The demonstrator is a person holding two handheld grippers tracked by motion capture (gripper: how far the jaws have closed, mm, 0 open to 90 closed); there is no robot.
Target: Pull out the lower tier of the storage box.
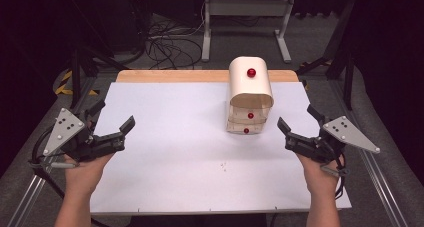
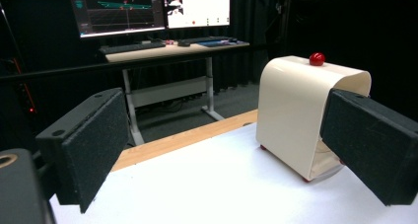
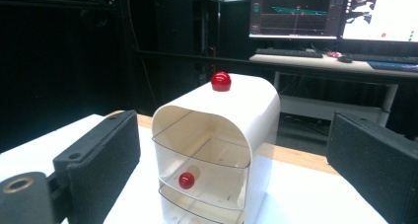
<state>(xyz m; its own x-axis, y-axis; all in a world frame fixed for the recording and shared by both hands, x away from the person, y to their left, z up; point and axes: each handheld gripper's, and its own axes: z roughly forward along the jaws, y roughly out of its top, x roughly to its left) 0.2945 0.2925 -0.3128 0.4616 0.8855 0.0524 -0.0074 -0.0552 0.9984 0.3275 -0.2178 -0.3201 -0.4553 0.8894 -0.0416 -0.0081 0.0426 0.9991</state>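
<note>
Cream drawer cabinet (image 1: 250,94) stands mid-surface, far side, between both grippers; thin plastic, likely light, slippery, tippable; grip red knobs (image 1: 250,115); left gripper (image 1: 116,122) and right gripper (image 1: 296,121) fingers apart, empty.

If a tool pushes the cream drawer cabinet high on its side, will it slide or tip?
The cabinet stands taller than wide on small feet, so it probably tips. Its thin walls and clear drawers suggest it is light and shifts easily. The curved, glossy shell may be slippery.
</note>
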